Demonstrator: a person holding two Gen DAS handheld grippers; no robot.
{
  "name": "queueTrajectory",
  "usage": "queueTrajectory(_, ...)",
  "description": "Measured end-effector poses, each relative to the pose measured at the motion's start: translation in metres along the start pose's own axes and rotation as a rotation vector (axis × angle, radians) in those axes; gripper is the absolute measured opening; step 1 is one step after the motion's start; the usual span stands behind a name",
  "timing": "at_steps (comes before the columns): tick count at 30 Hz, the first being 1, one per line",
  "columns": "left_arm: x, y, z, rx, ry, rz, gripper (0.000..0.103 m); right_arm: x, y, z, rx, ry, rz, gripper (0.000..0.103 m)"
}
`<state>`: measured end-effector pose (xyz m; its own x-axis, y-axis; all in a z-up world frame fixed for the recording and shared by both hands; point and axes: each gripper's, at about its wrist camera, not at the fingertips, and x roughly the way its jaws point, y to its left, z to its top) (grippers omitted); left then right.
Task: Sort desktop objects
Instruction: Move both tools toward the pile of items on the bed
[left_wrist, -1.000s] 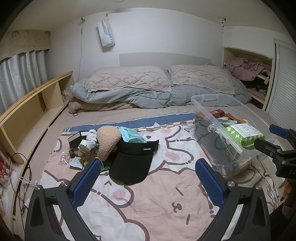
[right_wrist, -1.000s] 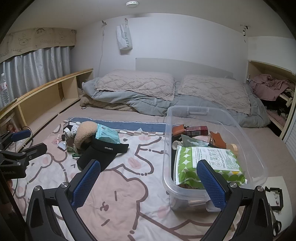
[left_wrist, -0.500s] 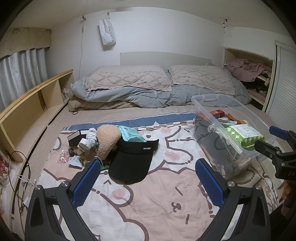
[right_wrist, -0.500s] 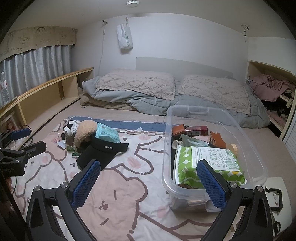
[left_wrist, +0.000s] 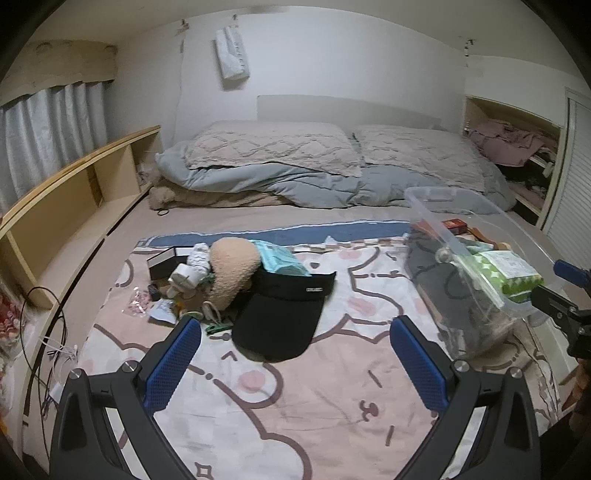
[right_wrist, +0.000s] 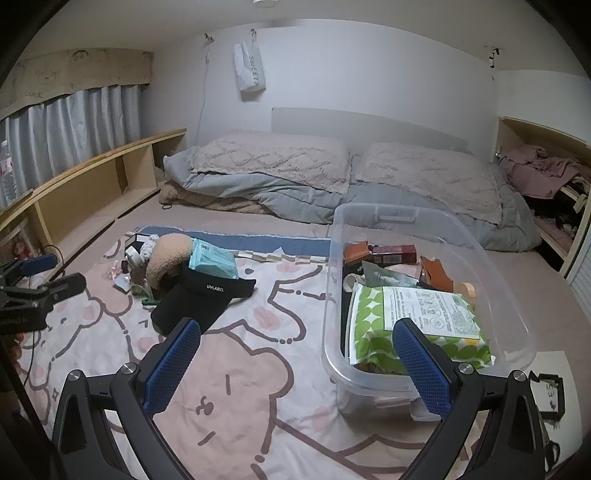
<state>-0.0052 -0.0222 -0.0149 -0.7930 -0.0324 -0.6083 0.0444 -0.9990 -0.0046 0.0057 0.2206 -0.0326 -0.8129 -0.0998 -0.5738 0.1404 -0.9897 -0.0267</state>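
both tongs, the left tongs (left_wrist: 295, 354) and the right tongs (right_wrist: 295, 356), hang released and empty over the bed, the left facing the black visor (left_wrist: 284, 314) in the far-left pile, the right beside the clear bin (right_wrist: 517, 325) meant to receive it.

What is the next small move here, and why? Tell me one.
Probably ease the left gripper forward and down onto the black visor. Its jaws are open and empty, the visor is the nearest loose item in the pile, and the clear bin already holds sorted things.
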Motion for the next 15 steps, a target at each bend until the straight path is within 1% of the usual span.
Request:
queueTrajectory(7,0.007,0.037,-0.007,-0.056,0.030,0.063,0.103,0.008,0.005,-0.001,-0.034,0.029,0.013,0.103)
queueTrajectory(15,0.011,0.088,-0.022,-0.137,0.065,0.142,0.103,0.022,0.022,-0.005,-0.098,0.087,0.079,0.103)
